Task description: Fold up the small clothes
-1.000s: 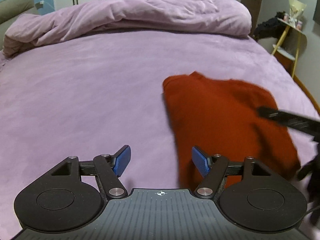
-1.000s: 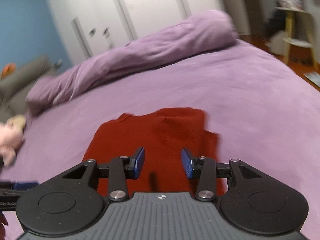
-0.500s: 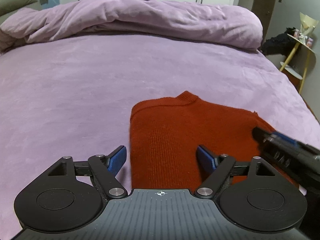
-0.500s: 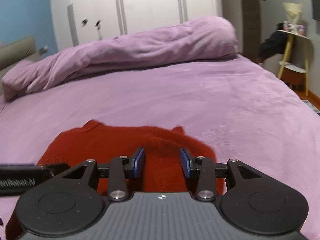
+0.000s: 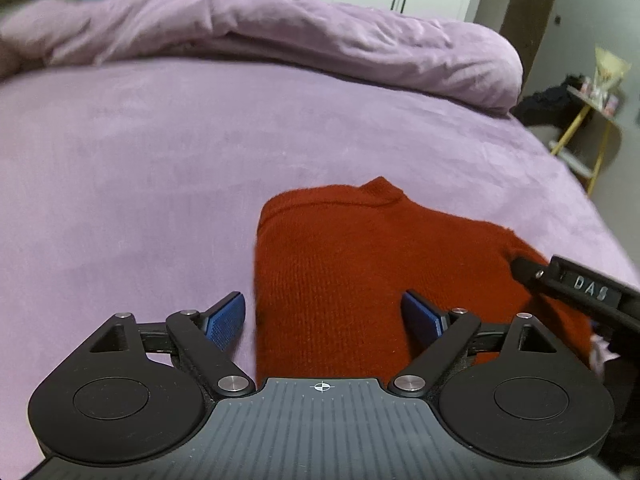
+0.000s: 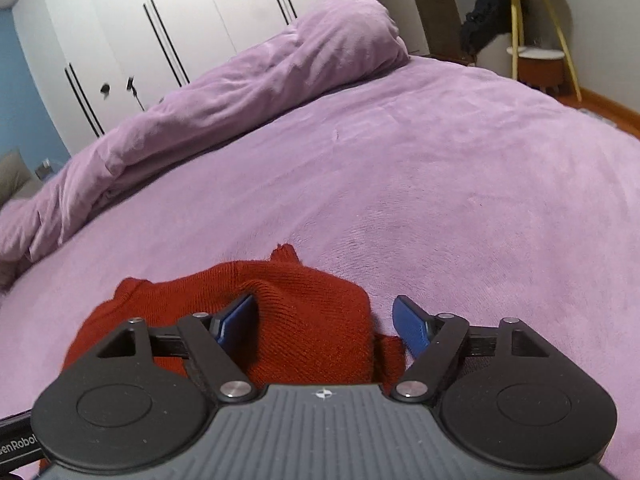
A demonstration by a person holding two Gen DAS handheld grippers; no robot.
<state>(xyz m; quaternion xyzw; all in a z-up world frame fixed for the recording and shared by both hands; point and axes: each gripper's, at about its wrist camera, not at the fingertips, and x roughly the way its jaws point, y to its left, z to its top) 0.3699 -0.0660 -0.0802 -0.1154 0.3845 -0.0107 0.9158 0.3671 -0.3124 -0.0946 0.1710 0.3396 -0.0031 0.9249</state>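
Observation:
A red knit garment (image 5: 360, 272) lies folded on the purple bed sheet (image 5: 140, 184). My left gripper (image 5: 324, 320) hangs low over its near left part with the jaws opening. The garment's left edge runs between the blue pads (image 5: 224, 320), and neither pad presses on it. In the right wrist view, my right gripper (image 6: 324, 324) is over the red garment (image 6: 308, 320) and its jaws are opening too. A raised fold lies between the pads, with the left pad (image 6: 236, 320) against the fabric. The right gripper's black finger (image 5: 576, 284) reaches onto the garment's right side.
A rolled purple duvet (image 5: 320, 36) lies along the far side of the bed, with white wardrobe doors (image 6: 180, 20) behind it. A small side table with yellow legs (image 6: 536, 28) stands past the bed's right edge. The left gripper's body (image 6: 16, 444) shows at the bottom left.
Both grippers have come down closer to the garment. The right jaws, narrow before, now stand wide apart. The left jaws have widened a little and now straddle the garment's left edge.

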